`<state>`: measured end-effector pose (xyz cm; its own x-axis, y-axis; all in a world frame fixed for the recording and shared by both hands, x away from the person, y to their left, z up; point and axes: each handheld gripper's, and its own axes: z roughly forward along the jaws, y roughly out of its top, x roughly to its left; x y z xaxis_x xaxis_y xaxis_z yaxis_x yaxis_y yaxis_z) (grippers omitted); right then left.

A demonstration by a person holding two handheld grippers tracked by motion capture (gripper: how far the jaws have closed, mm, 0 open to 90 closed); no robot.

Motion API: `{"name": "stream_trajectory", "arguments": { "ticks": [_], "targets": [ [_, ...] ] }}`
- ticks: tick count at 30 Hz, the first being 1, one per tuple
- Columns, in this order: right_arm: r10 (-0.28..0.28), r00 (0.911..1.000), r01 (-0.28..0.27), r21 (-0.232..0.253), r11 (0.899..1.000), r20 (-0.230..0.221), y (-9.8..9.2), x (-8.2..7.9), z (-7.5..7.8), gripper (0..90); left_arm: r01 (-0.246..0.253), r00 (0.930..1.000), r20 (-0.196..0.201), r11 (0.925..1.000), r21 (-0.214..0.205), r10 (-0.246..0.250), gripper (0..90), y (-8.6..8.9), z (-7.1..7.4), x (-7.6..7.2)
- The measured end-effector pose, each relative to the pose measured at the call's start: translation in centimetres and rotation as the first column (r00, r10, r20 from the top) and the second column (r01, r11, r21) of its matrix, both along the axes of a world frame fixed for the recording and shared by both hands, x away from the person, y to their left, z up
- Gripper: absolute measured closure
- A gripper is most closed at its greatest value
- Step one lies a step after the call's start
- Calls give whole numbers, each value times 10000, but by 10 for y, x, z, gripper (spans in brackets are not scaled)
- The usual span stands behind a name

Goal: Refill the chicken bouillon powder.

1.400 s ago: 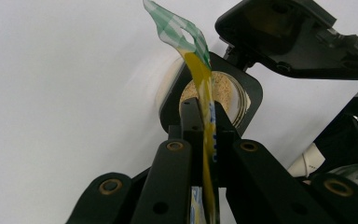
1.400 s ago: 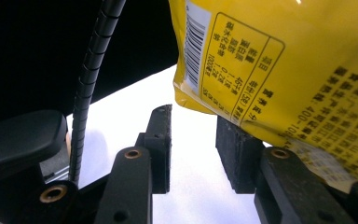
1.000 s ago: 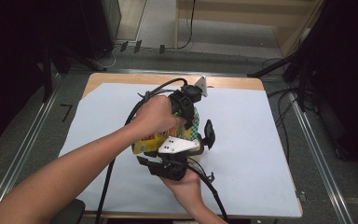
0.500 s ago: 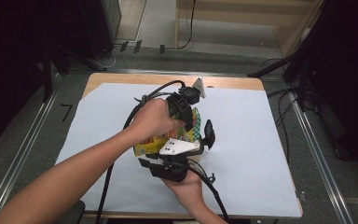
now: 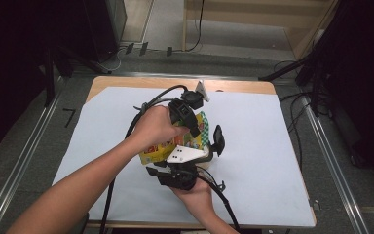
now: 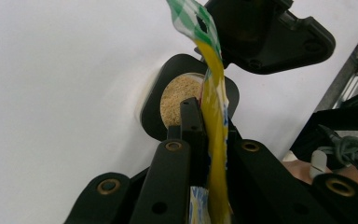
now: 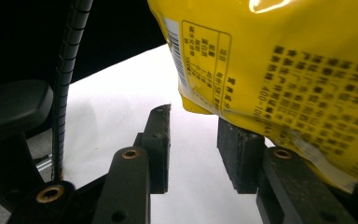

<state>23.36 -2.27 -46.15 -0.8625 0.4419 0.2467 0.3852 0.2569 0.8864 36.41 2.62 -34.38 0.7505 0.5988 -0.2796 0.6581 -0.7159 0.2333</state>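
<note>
A yellow snack bag (image 5: 168, 146) with a green-checked top (image 6: 191, 18) hangs over the middle of the white-covered table (image 5: 272, 146). My left gripper (image 5: 187, 114) comes from above, and its jaws (image 6: 209, 116) are shut on the bag's thin edge. Below the bag stands a black container (image 6: 182, 98) of tan crumbs, with its black lid (image 6: 270, 32) open. My right gripper (image 5: 180, 170) sits under the bag's near end. It is open (image 7: 198, 126), with white table showing between the jaws and the bag's printed back (image 7: 284, 70) resting over the right jaw.
The black container (image 5: 217, 140) stands just right of the bag. Cables trail from both grippers toward the near edge. A wooden table edge (image 5: 233, 85) runs along the far side, with metal rails (image 5: 24, 156) and dark floor beyond.
The left hand and the bag have shifted very slightly. The right gripper has stayed in place under the bag.
</note>
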Motion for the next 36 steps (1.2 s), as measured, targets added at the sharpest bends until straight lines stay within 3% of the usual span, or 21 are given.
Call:
{"name": "stream_trajectory", "arguments": {
  "ticks": [11,16,23,29,36],
  "targets": [
    [77,10000,-77,-319,9995,-22,1,1,-6,666,161,9999,-39,9939,-1090,-166,887,16,-3,-4],
    [71,10000,-70,-412,9991,22,1,0,-8,669,279,9995,169,9919,-1242,-259,889,20,-3,-8],
    [56,10000,-53,-565,9984,55,2,0,-11,669,167,9999,48,9833,-1812,-161,889,29,-5,-8],
    [74,9999,-69,-666,9978,69,4,0,-13,670,44,9998,179,9773,-2119,-6,888,38,-7,-12],
    [157,9993,-123,-953,9954,348,4,-1,-16,670,-61,9999,97,9668,-2556,89,886,48,-11,-14]
  ]
}}
